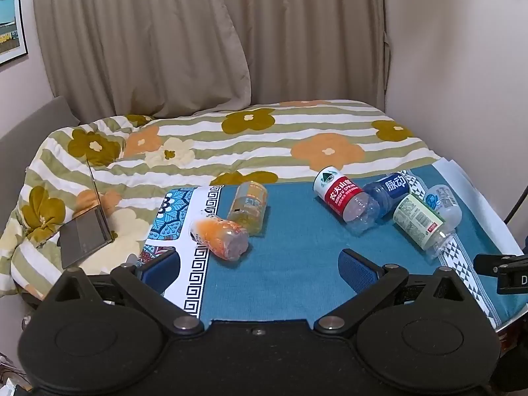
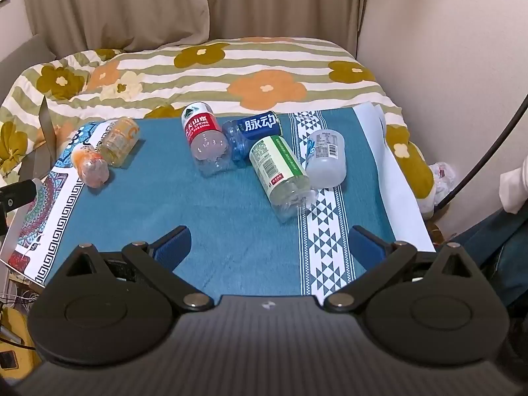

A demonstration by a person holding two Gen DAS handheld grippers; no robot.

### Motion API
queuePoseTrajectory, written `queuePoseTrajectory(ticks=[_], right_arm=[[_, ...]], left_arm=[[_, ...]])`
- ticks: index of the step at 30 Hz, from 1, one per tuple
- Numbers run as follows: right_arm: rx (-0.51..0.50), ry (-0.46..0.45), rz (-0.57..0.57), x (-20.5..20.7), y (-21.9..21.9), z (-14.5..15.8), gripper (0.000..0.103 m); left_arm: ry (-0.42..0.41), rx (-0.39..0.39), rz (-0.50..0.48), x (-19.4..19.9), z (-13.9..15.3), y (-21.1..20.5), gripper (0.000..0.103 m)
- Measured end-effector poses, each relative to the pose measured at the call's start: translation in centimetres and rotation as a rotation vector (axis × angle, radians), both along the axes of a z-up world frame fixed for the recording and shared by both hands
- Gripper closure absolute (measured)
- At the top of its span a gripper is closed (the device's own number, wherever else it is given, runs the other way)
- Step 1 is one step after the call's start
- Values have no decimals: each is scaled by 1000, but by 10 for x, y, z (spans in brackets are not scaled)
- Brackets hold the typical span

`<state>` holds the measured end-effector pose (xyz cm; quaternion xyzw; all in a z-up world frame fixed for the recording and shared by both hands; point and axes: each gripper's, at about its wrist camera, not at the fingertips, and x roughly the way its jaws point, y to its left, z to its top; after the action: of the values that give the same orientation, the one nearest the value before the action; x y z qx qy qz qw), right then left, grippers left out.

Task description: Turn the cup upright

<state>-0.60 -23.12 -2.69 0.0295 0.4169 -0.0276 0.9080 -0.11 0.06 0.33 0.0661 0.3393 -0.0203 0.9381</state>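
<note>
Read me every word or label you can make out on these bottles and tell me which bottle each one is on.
"农夫山泉" and "NONGFU SPRING": red-label bottle.
"脉动": blue bottle.
Large "C": yellow bottle; its other print is blurred.
Green-label bottle: barcode and fine print, too small to read.
White bottle: barcode and fine print, too small to read.
Orange bottle: no legible text.
"D": black clamp at the left view's right edge, cut off.

Beige curtains (image 1: 198, 33) behind floral-quilted bed (image 1: 231, 138)

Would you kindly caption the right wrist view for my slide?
Open right tongs hover over a blue cloth strewn with six toppled bottles.
</note>
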Motion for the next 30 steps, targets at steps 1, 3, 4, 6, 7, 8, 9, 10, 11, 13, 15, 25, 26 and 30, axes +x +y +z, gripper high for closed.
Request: queuePoseTrajectory(ticks=[1,3,4,6,7,8,9,10,11,13,15,25,26,30], right_arm=[[0,0,0,0,0,0,0],[-1,1,0,0,0,0,0],[-1,1,0,0,1,0,0],[-2,1,2,0,0,2,0],[-3,1,1,0,0,2,0],[-3,2,1,0,0,2,0],[-3,2,2,0,0,2,0],[-3,2,2,0,0,2,0],[-3,2,1,0,0,2,0],[-3,2,1,0,0,2,0],[-3,2,3,0,0,2,0],[-5,1,2,-1,0,2,0],[-4,1,3,-1,0,2,0],[-5,0,3,-1,1,2,0]], left_arm=[[0,0,0,0,0,0,0],[0,1,1,0,0,0,0],[0,0,0,0,0,0,0],[0,1,1,0,0,-1,0],[1,1,1,0,0,-1,0],[1,2,1,0,0,-1,0],[1,2,1,0,0,-1,0],[1,2,1,0,0,-1,0],[0,3,1,-1,0,-1,0],[1,3,1,-1,0,-1,0],[1,3,1,-1,0,-1,0],[1,5,1,-2,-1,-2,0],[2,5,1,-2,-1,-2,0],[2,5,1,-2,-1,-3,0]])
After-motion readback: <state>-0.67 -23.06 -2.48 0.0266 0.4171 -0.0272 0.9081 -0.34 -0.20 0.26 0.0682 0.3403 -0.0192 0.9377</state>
